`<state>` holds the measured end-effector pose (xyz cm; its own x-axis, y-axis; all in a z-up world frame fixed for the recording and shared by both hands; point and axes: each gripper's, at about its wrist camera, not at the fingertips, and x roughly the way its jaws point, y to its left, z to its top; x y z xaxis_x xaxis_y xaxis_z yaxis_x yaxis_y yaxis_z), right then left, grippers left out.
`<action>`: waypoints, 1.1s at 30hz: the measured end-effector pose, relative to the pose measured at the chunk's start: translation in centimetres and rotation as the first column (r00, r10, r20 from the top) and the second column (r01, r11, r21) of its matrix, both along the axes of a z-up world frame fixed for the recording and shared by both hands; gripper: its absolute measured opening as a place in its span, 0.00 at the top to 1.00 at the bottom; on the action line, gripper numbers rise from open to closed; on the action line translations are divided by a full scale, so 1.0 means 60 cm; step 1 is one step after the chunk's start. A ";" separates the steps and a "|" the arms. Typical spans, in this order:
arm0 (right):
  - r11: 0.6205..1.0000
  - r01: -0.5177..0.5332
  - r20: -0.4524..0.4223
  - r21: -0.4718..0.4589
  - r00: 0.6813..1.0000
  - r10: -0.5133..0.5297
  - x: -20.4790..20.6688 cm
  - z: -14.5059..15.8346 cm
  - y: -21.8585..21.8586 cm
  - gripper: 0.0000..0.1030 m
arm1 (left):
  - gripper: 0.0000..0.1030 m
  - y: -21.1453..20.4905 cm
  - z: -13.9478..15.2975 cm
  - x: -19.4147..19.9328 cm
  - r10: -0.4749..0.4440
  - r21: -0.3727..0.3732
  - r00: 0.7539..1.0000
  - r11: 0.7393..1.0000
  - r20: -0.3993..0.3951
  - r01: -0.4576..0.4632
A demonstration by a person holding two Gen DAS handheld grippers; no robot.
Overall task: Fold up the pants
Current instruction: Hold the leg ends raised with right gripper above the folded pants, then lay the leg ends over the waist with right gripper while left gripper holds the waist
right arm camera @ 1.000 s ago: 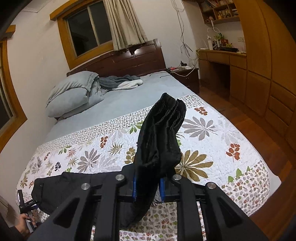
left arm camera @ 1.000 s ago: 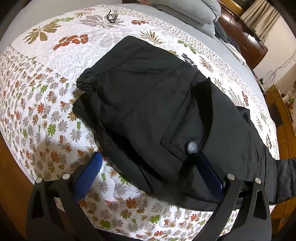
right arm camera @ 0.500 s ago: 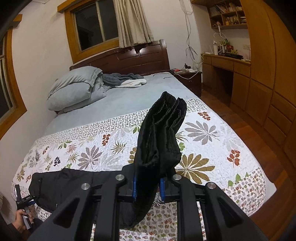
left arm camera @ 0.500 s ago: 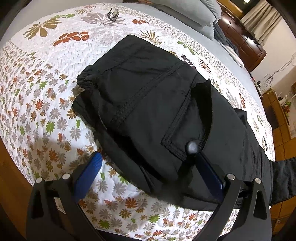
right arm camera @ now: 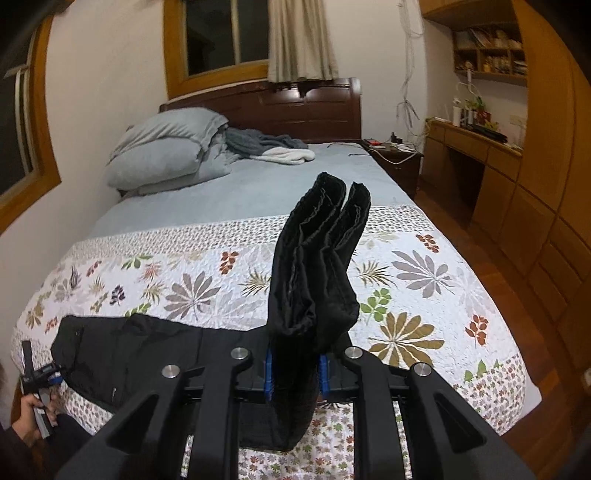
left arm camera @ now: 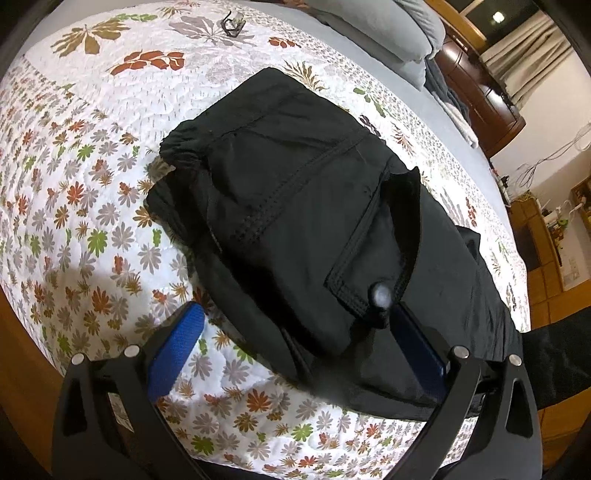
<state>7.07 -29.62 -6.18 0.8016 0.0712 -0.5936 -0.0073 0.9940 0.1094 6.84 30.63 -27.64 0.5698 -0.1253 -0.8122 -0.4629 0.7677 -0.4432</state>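
Black pants (left arm camera: 295, 206) lie on a floral quilt (left arm camera: 92, 184), waist end at the far left, legs running right. My left gripper (left arm camera: 291, 332) is open just above the near edge of the pants; one blue pad lies over the quilt, the other over the fabric by a pocket flap. My right gripper (right arm camera: 294, 373) is shut on the bunched leg ends (right arm camera: 317, 273), which stand up between its pads. The rest of the pants (right arm camera: 129, 350) lie flat at the lower left of the right wrist view, where the left gripper (right arm camera: 38, 373) shows in a hand.
The quilt (right arm camera: 424, 280) covers the foot of a bed; grey pillows (right arm camera: 166, 151) and a blanket lie at the headboard. A small dark clip (left arm camera: 232, 23) lies on the quilt's far side. A wooden desk (right arm camera: 476, 147) and cabinets stand to the right.
My right gripper has lifted a little with the leg ends, and the view has tilted up. My left gripper has stayed open over the pants.
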 end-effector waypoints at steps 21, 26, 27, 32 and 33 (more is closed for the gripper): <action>0.978 -0.154 -0.073 -0.143 0.987 0.145 0.030 -0.034 0.187 0.83 | 0.03 0.011 0.001 -0.018 0.020 -0.055 0.999 0.998 0.041 -0.018; 0.969 -0.185 -0.102 -0.164 0.980 0.170 0.040 -0.053 0.232 0.83 | 0.03 0.015 0.000 -0.021 0.028 -0.068 0.998 0.997 0.053 -0.024; 0.964 -0.192 -0.105 -0.182 0.979 0.175 0.041 -0.058 0.245 0.83 | 0.03 0.016 0.001 -0.022 0.029 -0.071 0.998 0.997 0.056 -0.025; 0.931 -0.224 -0.127 -0.288 0.973 0.194 0.039 -0.092 0.303 0.83 | 0.03 0.021 -0.001 -0.027 0.039 -0.090 0.997 0.995 0.070 -0.032; 0.928 -0.228 -0.132 -0.294 0.972 0.197 0.038 -0.098 0.311 0.83 | 0.03 0.021 -0.001 -0.027 0.039 -0.091 0.997 0.995 0.071 -0.032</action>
